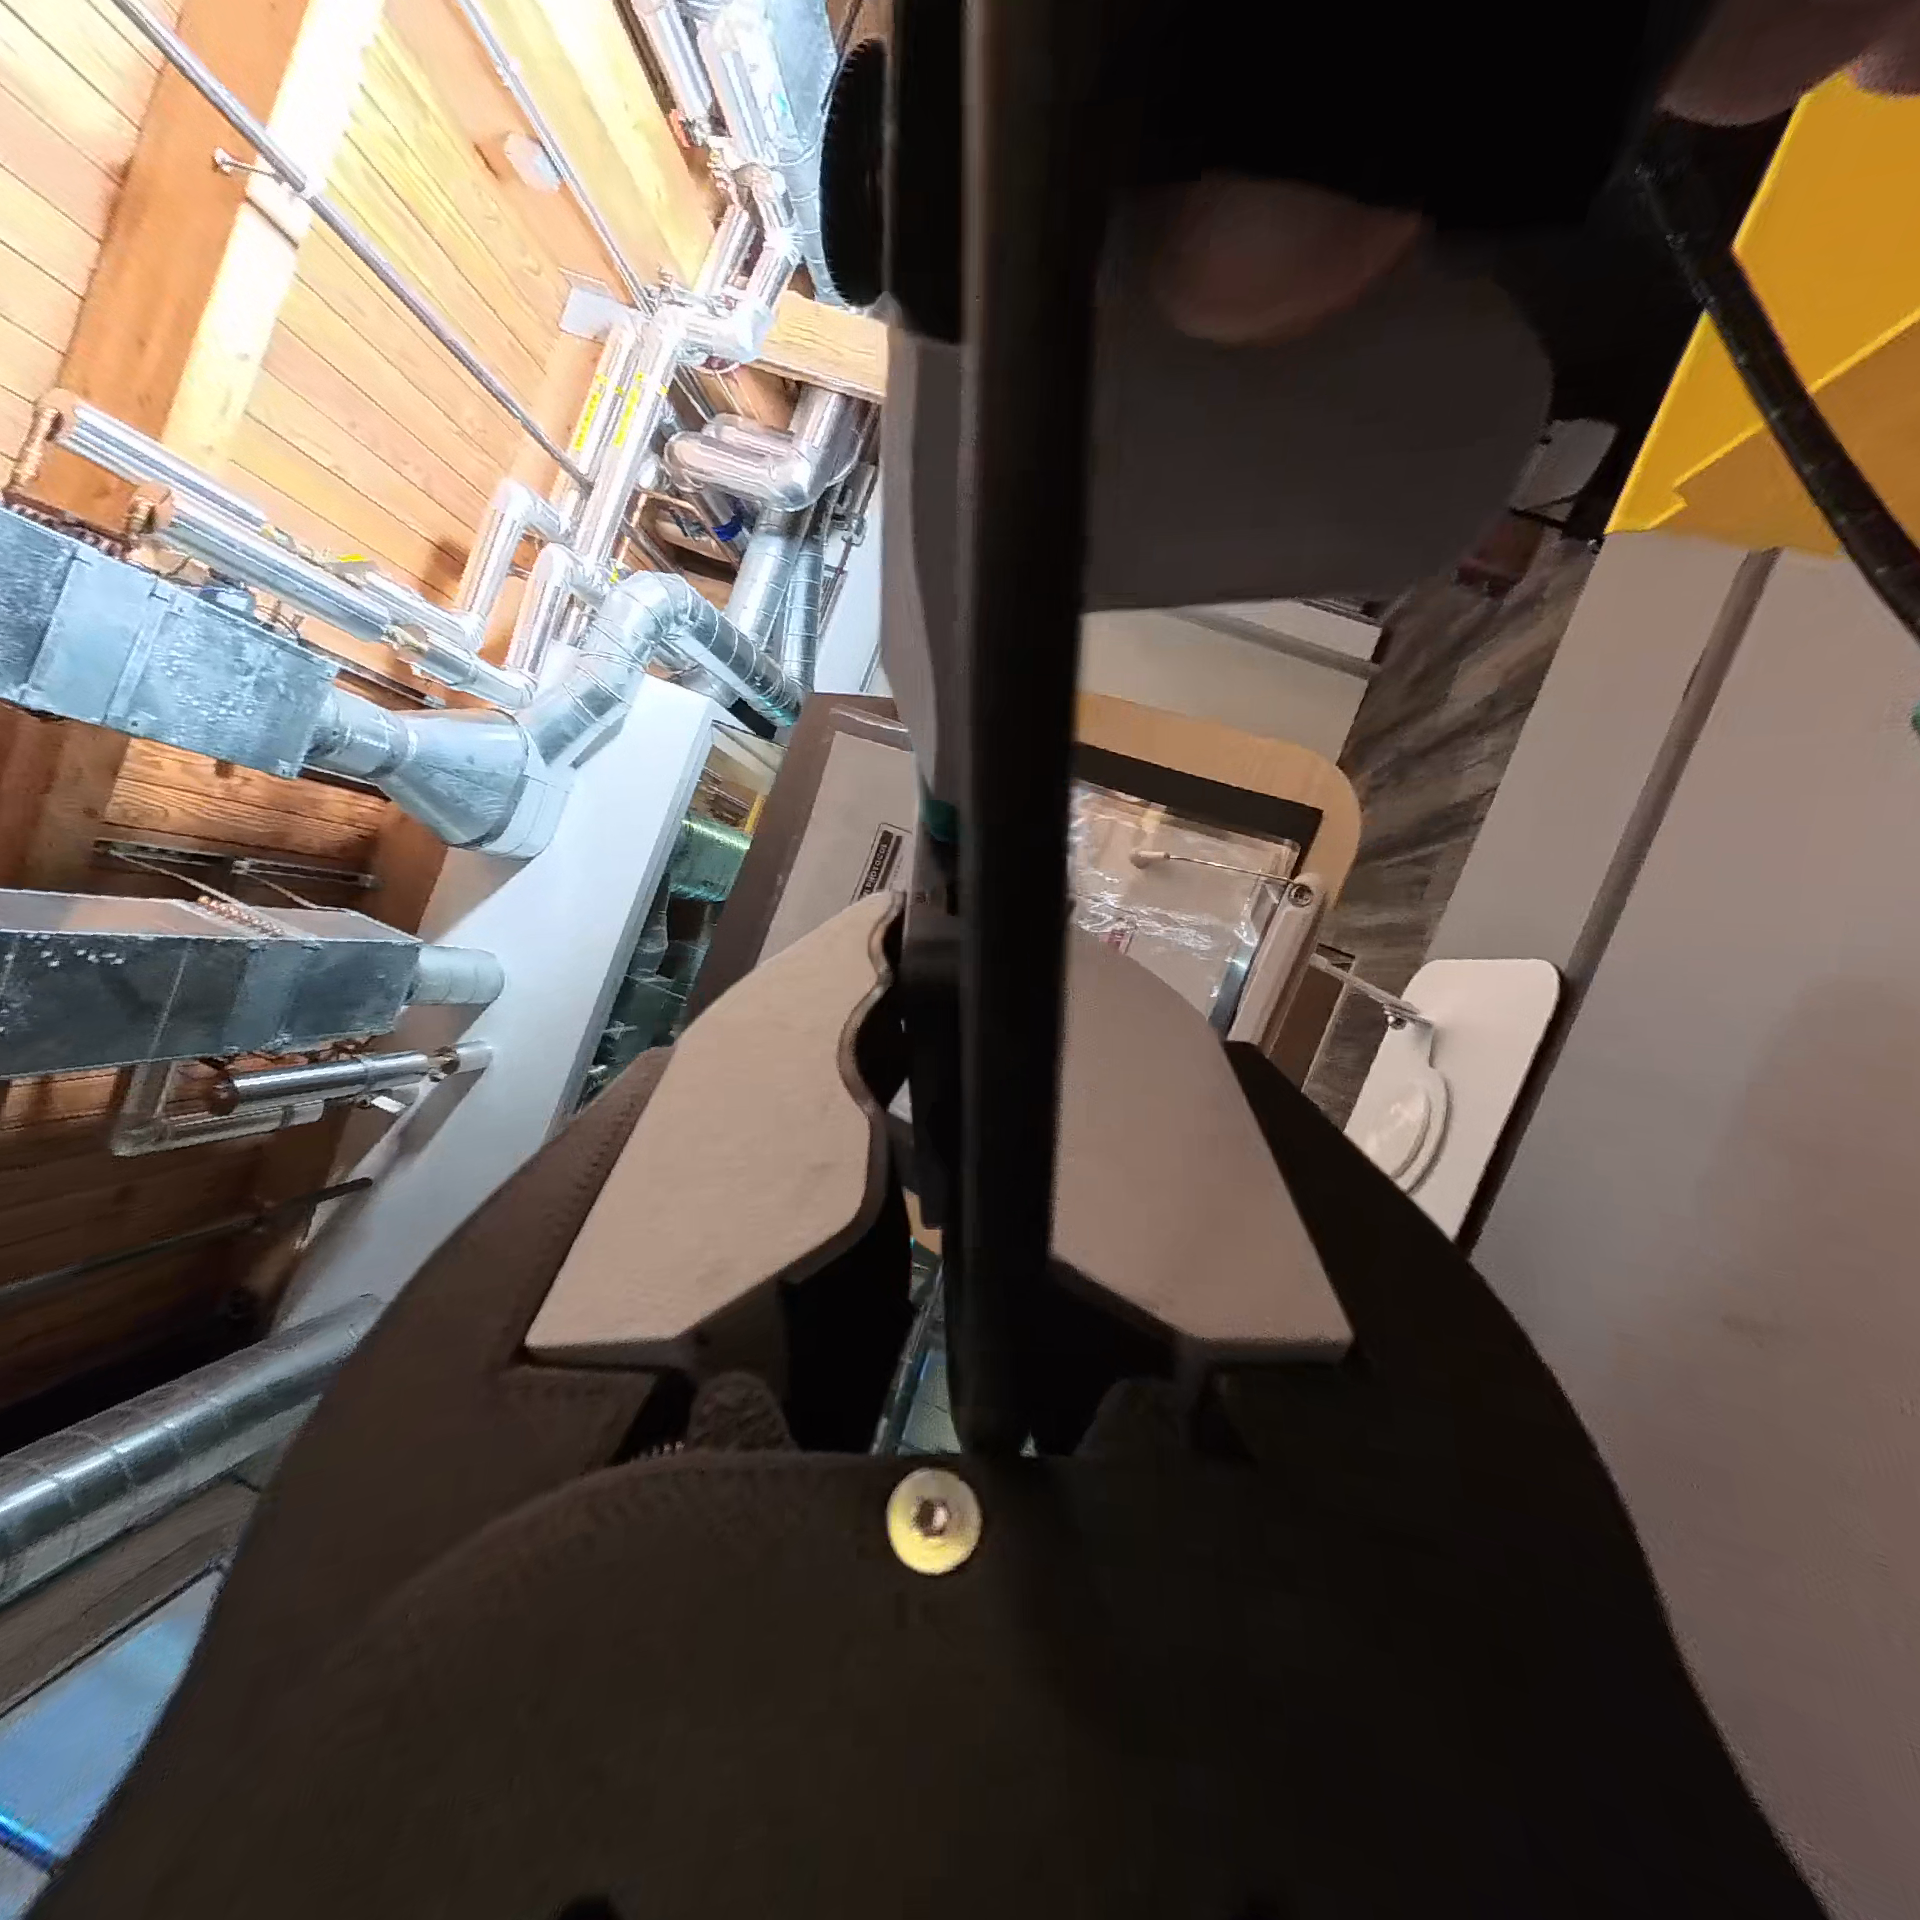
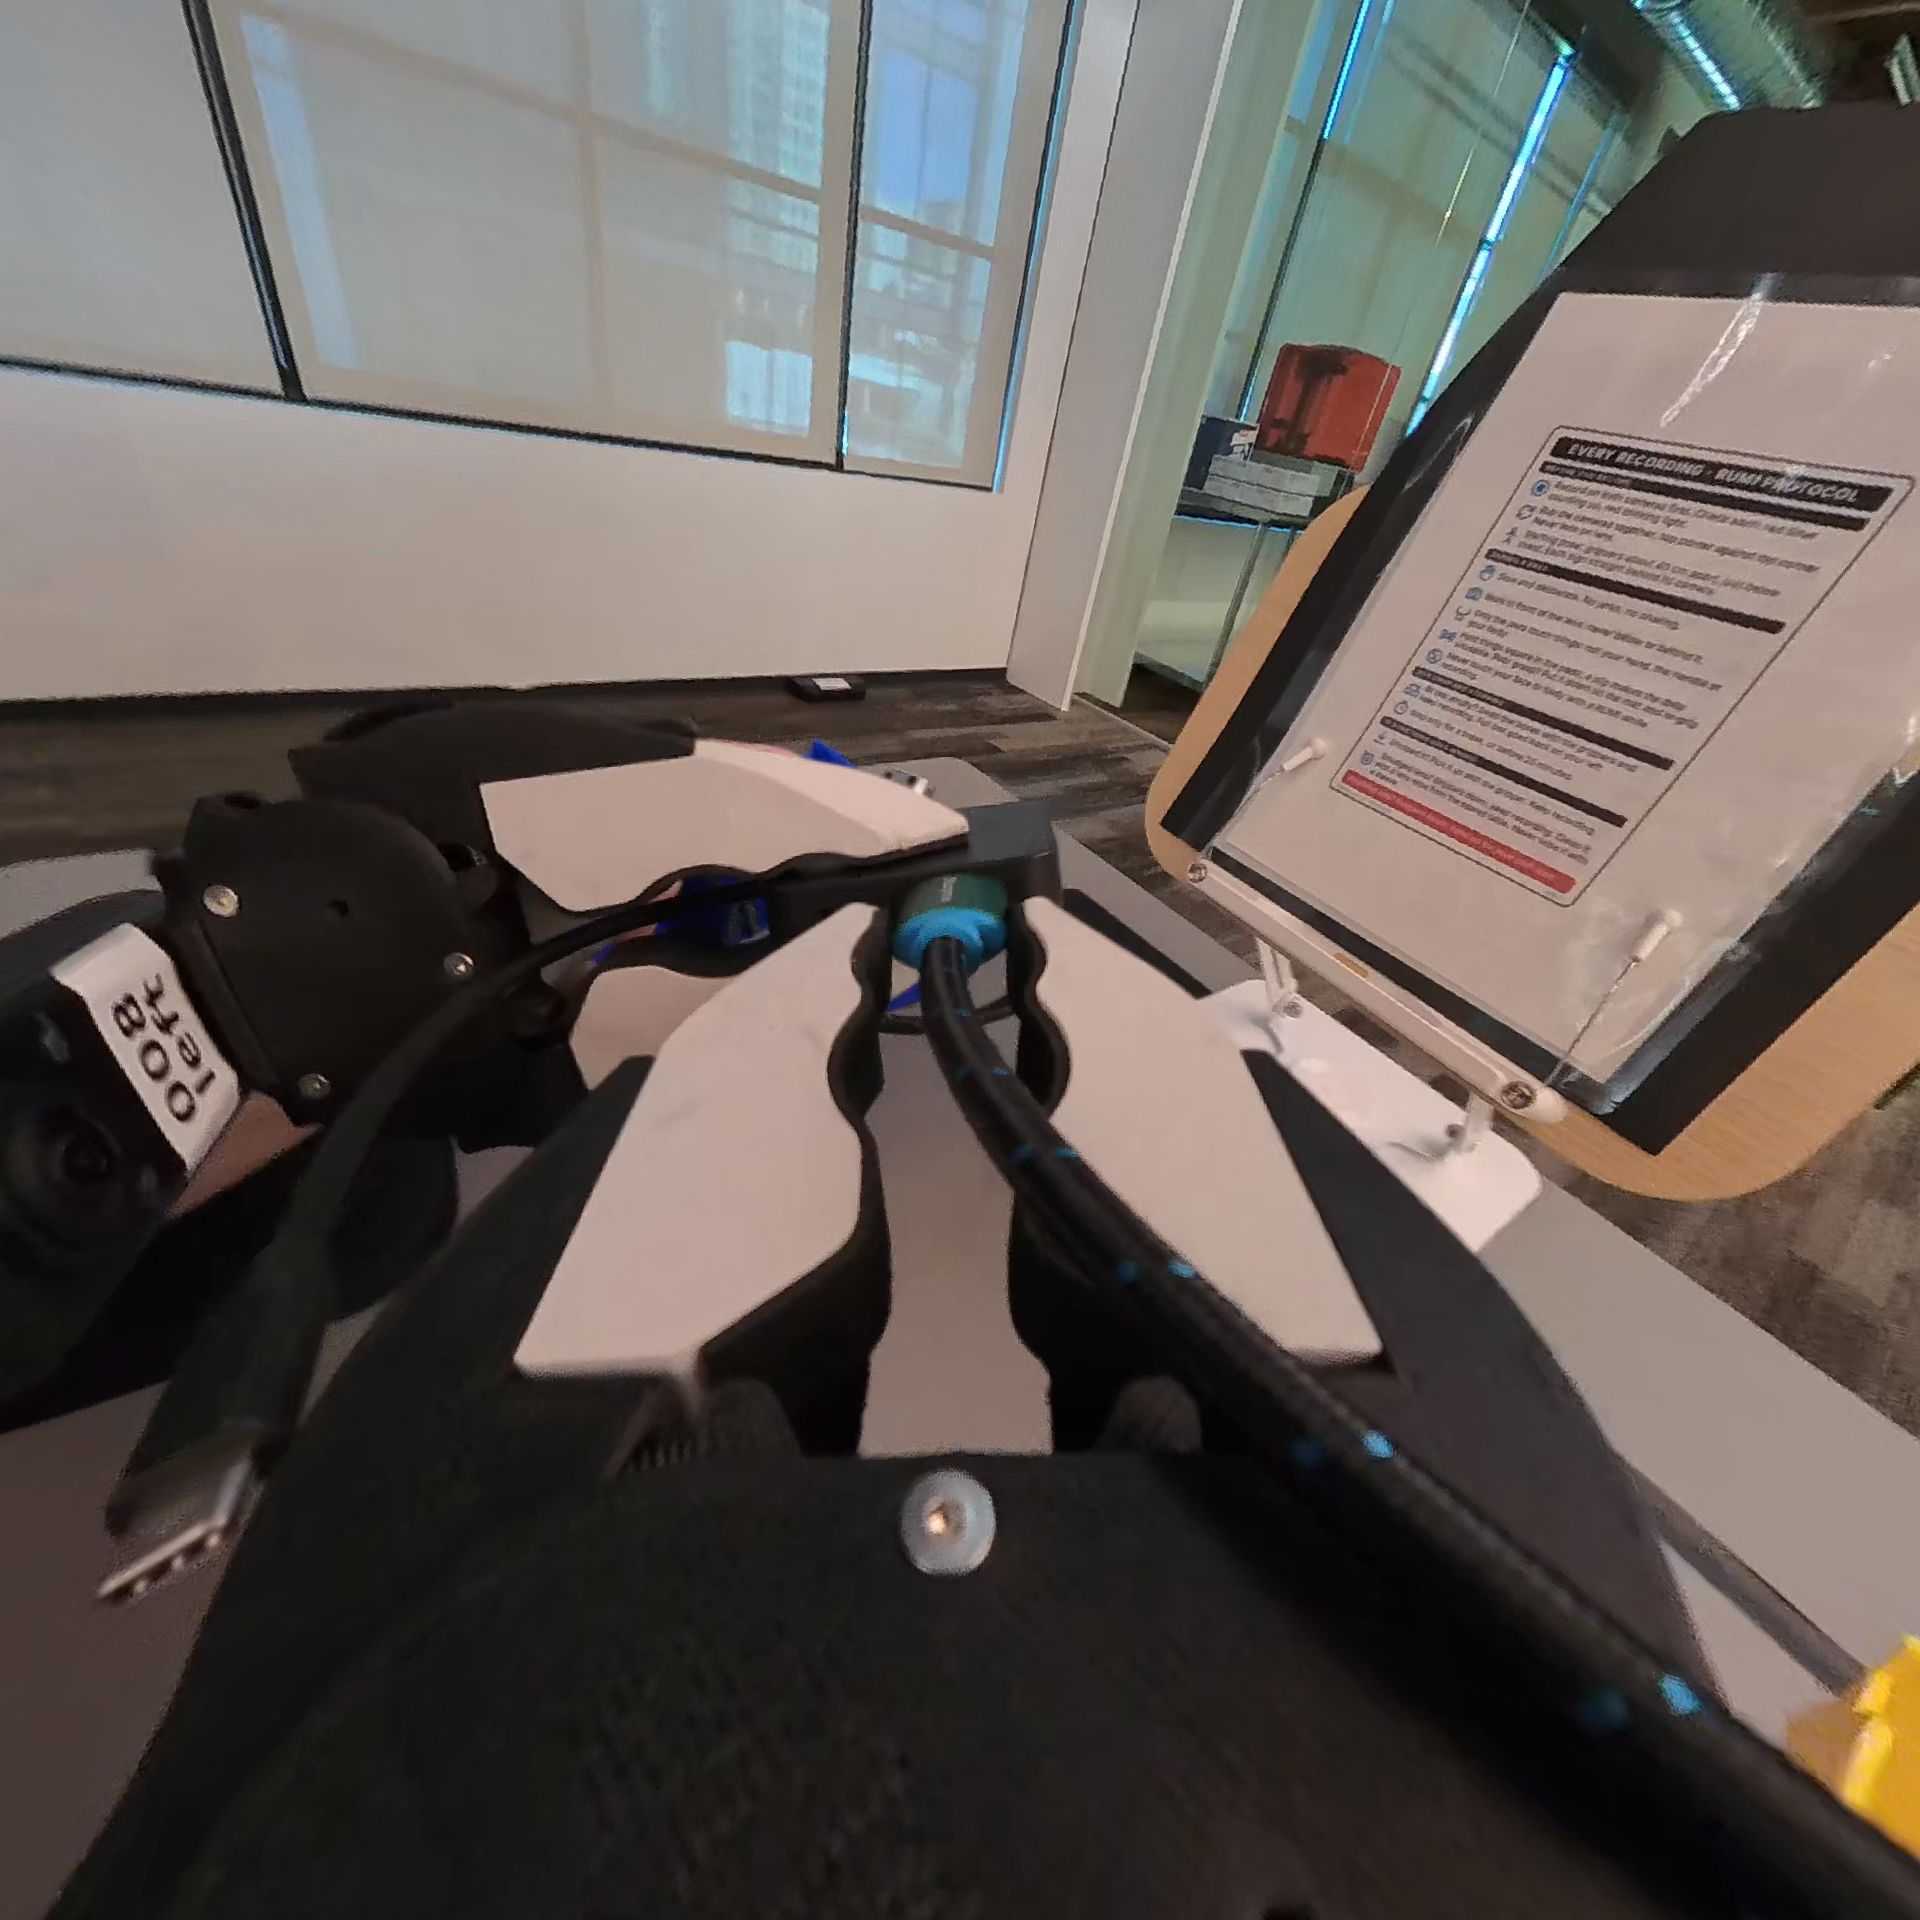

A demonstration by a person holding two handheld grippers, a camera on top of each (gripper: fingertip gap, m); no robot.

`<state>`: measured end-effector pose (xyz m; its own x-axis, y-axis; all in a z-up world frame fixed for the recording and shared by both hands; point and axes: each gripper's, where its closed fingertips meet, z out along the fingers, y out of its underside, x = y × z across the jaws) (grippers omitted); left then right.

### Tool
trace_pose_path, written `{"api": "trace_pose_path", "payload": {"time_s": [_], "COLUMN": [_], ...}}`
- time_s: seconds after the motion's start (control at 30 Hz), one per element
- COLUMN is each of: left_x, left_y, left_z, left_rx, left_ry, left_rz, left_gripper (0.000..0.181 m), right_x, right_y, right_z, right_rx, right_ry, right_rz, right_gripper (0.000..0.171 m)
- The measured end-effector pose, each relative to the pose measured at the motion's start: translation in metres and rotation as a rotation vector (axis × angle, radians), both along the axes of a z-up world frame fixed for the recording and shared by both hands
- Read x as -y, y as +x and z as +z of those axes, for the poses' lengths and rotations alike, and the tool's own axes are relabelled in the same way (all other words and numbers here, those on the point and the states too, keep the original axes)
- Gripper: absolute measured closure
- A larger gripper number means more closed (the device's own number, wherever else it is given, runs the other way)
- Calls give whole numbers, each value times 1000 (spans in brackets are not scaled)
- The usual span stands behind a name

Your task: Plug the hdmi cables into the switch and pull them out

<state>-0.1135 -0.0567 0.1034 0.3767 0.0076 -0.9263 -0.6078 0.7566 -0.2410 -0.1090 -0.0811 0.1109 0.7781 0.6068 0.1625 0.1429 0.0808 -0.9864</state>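
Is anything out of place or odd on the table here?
One thing: a second black cable lies loose over the left gripper, its metal plug unconnected. The blue-collared cable sits straight in the switch.

Daylight from the windows (image 2: 582, 229) at eleven o'clock lights the right wrist view evenly, with soft shadows; glare streaks the clear cover of the sign (image 2: 1621, 665) at two o'clock; the cable plug (image 2: 177, 1507) at eight o'clock is blurred. The left wrist view is dimmer and backlit; straight lines bow toward its edges.
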Motion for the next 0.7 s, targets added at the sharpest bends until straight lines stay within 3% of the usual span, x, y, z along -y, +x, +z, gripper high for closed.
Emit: {"api": "trace_pose_path", "payload": {"time_s": [0.2,0.47,0.63,0.7], "left_x": [2,1,0,-3], "left_y": [2,-1,-2,1], "left_z": [-3,5,5,1], "left_rx": [-39,-16,-38,-54], "left_ry": [35,43,42,33], "left_rz": [31,58,59,72], "left_gripper": [167,167,166,166], "right_x": [-2,0,-2,-5], "right_y": [2,0,0,2], "right_z": [-4,4,0,-3], "right_rx": [-24,-18,-123,-98], "right_ry": [-15,142,14,5], "right_rz": [21,-106,59,47], "right_gripper": [149,149,150,149]}}
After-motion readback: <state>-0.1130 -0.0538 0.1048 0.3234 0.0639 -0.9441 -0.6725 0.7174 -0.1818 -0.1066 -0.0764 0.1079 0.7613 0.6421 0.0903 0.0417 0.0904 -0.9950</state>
